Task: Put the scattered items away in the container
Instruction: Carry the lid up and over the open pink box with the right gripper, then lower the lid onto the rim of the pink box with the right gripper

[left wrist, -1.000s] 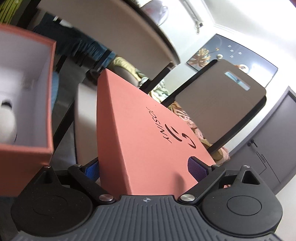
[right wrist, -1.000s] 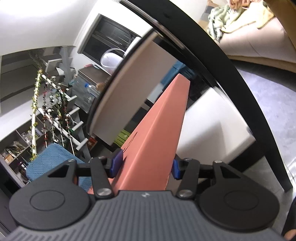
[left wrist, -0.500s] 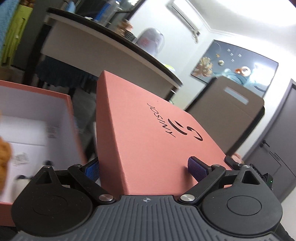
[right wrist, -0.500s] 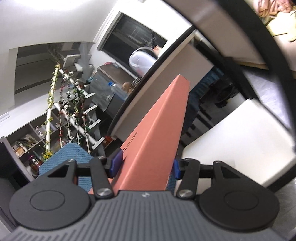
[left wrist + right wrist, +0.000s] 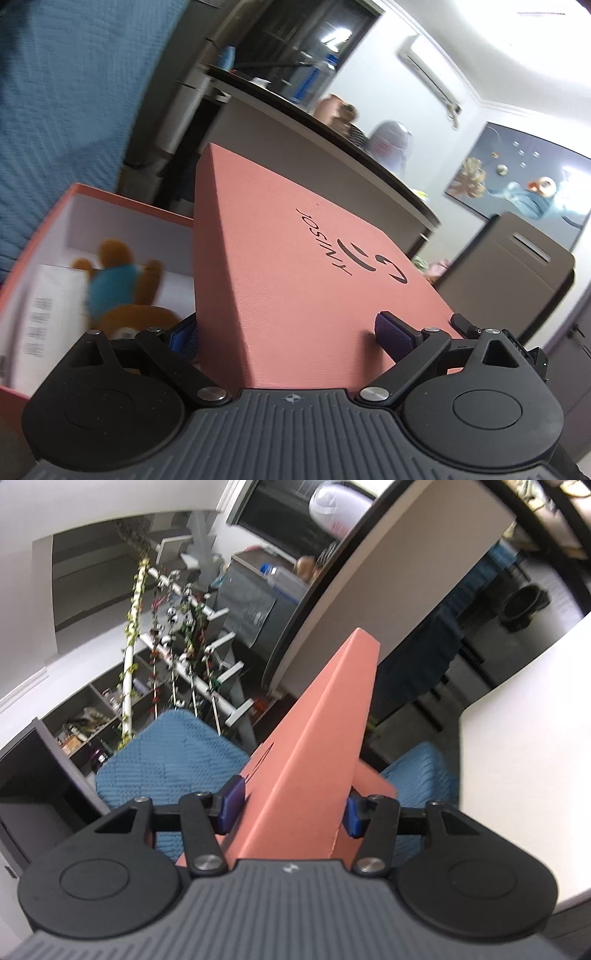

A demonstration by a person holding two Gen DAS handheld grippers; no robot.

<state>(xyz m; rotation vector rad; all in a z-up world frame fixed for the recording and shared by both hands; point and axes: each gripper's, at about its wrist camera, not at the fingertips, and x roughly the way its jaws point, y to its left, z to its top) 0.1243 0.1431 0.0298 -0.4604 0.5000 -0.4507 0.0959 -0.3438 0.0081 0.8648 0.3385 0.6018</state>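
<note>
- Left wrist view, far left of the frame: the open salmon box [image 5: 55, 229] with white inner walls sits at the lower left. Inside it lie a brown plush toy [image 5: 122, 291] with a teal middle and a white printed sheet [image 5: 44, 314], both blurred.
- Centre of that frame: the salmon lid [image 5: 295, 266], printed with dark lettering and a logo, fills the middle and tilts up, its left edge overlapping the box's right side.
- Lower centre: the left tongs [image 5: 291, 339] are clenched on the lid's near edge, one blue pad under the lid at the left, the other pressed on its top face at the right.
- Right wrist view, left of the frame: a blue textured cushion [image 5: 162, 760] lies behind the lid.
- Centre of that frame: the lid [image 5: 317, 753] appears edge-on, rising toward the upper middle; the right tongs [image 5: 291, 812] grip it, a blue pad touching each side.
- Right edge: a white worktop [image 5: 528, 738].
</note>
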